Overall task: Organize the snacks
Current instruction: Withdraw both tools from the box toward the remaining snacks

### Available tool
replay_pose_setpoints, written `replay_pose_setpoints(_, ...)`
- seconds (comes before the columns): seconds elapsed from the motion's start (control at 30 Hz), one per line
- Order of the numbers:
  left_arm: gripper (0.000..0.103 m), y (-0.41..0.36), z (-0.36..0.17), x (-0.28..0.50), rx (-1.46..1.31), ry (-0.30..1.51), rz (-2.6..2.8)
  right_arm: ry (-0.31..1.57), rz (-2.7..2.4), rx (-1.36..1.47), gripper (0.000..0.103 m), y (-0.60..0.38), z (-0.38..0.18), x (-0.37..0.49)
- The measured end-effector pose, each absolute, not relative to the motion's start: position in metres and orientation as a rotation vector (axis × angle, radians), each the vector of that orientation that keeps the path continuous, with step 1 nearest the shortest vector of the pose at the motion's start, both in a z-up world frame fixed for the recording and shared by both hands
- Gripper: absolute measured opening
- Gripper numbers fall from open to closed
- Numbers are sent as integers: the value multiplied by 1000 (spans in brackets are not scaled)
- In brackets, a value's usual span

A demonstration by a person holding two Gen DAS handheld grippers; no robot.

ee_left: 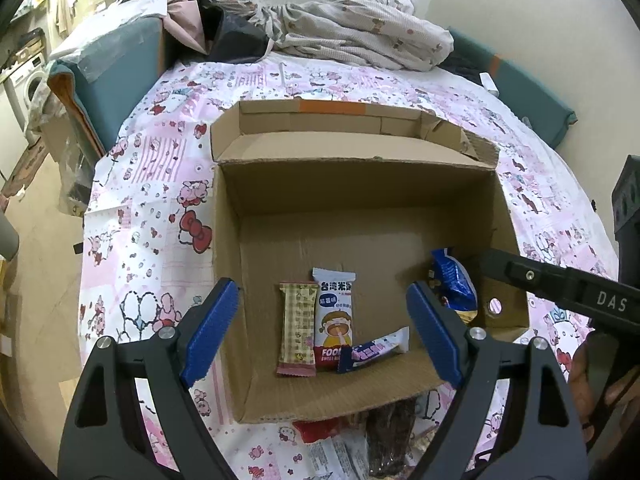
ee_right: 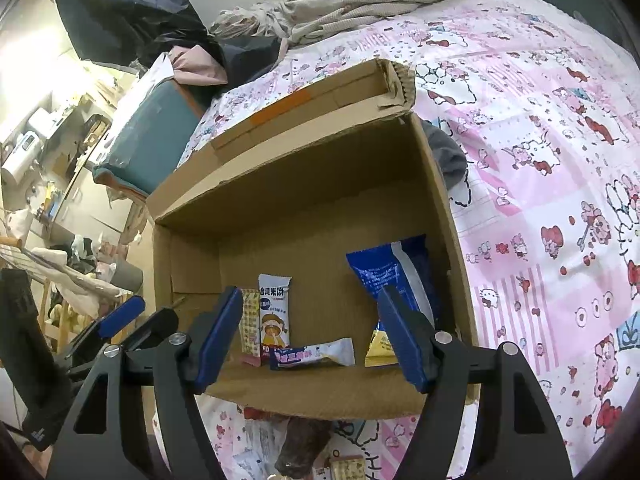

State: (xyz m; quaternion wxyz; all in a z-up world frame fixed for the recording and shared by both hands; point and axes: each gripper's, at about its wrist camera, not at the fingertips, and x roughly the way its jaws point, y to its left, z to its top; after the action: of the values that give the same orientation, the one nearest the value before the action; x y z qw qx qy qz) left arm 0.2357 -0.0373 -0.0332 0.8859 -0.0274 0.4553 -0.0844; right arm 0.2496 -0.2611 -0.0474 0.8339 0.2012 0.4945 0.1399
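Left wrist view. Your left gripper [ee_left: 322,326] hangs over the near end of the open cardboard box [ee_left: 228,240], its blue pads [ee_left: 210,332] spread wide with nothing between them. On the box floor lie three snacks: a checked beige bar [ee_left: 297,330] and a white rice-cracker packet [ee_left: 334,316] side by side and touching, both lengthwise, and a small white-and-navy bar [ee_left: 374,350] lying crosswise, its end over the lower corner of the rice-cracker packet. A blue snack bag [ee_left: 454,280] leans against the right wall of the box. Your right gripper enters from the right edge as a black body only, so this view does not show its fingers. More snacks [ee_left: 348,448] lie on the pink cartoon-print sheet [ee_left: 152,184] just outside the near wall. A crumpled blanket [ee_left: 360,28] sits beyond the box.

Right wrist view. Your right gripper [ee_right: 320,336] also stands with its pads apart and empty, above the near wall of the box [ee_right: 448,208]. The blue bag [ee_right: 384,272] rests upright against the right wall, just behind the right pad. The checked bar [ee_right: 251,332], rice-cracker packet [ee_right: 275,312] and small bar [ee_right: 316,354] lie left of it. One blue pad of your left gripper [ee_right: 120,316] shows at the far left.
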Motion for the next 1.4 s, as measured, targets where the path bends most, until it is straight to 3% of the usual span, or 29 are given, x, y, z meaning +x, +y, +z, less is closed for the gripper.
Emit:
replay_pose_setpoints(0.83,84,-2,-25,156,-132,1028,-145,1132,312,480,73,-270,-40,158)
replay_pose_setpoints(1.4,84,27,-55,125,-257,1131,-42,1273,246,562,73,-271,-83,110)
